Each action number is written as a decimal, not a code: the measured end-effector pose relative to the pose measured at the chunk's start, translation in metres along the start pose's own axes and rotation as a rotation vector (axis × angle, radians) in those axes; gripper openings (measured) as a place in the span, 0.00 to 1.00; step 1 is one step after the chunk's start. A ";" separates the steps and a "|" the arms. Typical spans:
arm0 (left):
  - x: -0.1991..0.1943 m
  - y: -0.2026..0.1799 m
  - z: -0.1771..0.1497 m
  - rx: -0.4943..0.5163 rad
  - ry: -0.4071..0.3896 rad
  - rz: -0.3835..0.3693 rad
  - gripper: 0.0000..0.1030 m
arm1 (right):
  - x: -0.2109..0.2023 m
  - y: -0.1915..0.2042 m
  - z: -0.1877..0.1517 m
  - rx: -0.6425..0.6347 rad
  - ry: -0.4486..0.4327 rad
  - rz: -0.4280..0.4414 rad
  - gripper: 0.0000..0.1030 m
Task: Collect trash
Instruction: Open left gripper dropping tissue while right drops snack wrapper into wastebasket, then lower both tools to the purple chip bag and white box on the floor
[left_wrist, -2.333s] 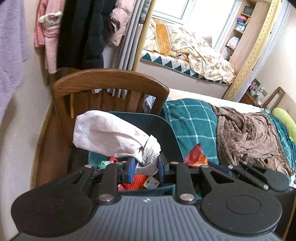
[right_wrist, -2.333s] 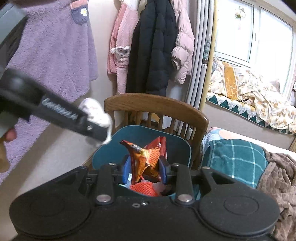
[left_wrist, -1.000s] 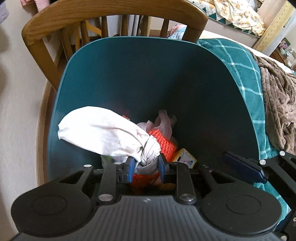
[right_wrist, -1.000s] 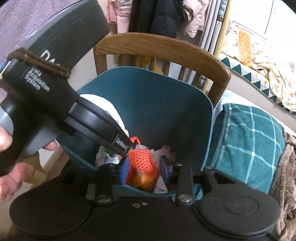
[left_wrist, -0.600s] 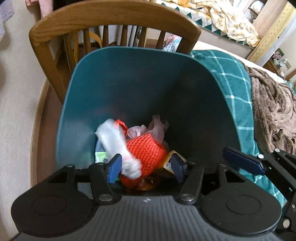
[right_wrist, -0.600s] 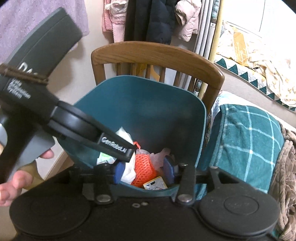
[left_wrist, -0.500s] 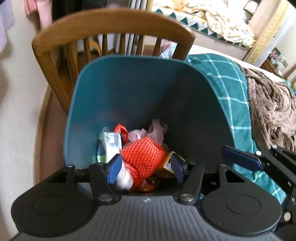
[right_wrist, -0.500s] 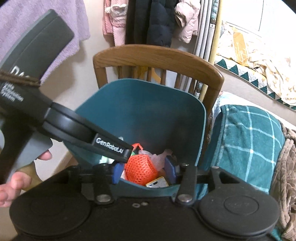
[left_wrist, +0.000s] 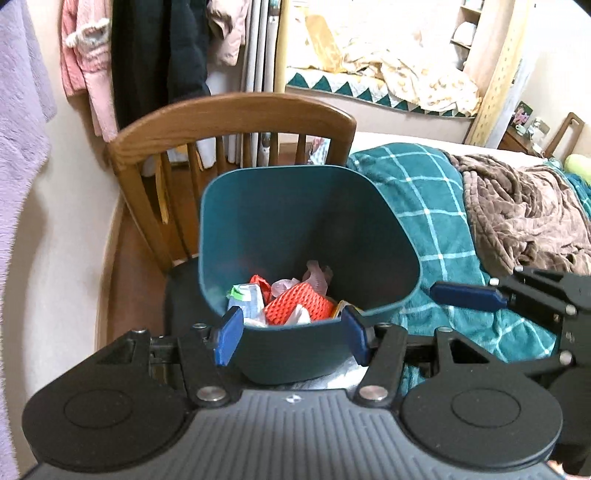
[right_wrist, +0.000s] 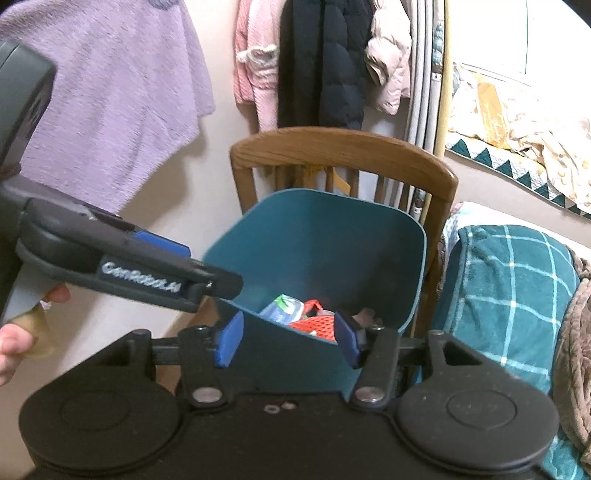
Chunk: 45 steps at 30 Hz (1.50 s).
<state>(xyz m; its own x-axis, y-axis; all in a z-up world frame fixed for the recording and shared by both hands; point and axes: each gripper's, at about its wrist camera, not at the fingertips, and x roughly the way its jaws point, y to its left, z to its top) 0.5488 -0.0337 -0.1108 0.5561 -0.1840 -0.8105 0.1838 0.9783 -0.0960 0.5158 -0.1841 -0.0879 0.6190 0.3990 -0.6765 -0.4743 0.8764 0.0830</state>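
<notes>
Jaws apart, empty on left gripper (left_wrist: 291, 341); right gripper (right_wrist: 287, 343) opening, empty. Lift clear of teal plastic bin (left_wrist: 295, 206) w/o clipping rim.

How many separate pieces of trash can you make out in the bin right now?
About 4, in the teal bin: the white-and-green wrapper at left, a red scrap beside it, the orange mesh net in the middle, a pale pink piece behind. More likely lie hidden underneath.

bin (left_wrist: 258, 221): plain dark teal
mesh net (left_wrist: 295, 304): orange-red
chair (left_wrist: 236, 110): brown wood grain
blanket (left_wrist: 417, 192): teal, pale checks
throw (left_wrist: 517, 206): brown
towel (right_wrist: 110, 92): lilac
</notes>
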 end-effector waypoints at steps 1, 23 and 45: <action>-0.006 0.000 -0.005 0.002 -0.007 0.006 0.60 | -0.004 0.001 -0.001 0.001 -0.007 0.006 0.55; 0.008 0.066 -0.180 -0.145 0.027 0.089 0.83 | 0.012 0.038 -0.131 0.060 0.058 0.094 0.88; 0.347 0.117 -0.430 -0.235 0.360 0.077 0.98 | 0.304 0.056 -0.423 0.043 0.398 0.045 0.87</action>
<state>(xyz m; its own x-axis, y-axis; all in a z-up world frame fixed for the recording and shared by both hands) 0.4149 0.0576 -0.6513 0.2357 -0.1056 -0.9661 -0.0594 0.9906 -0.1228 0.4125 -0.1273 -0.5990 0.3034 0.3092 -0.9013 -0.4636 0.8743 0.1439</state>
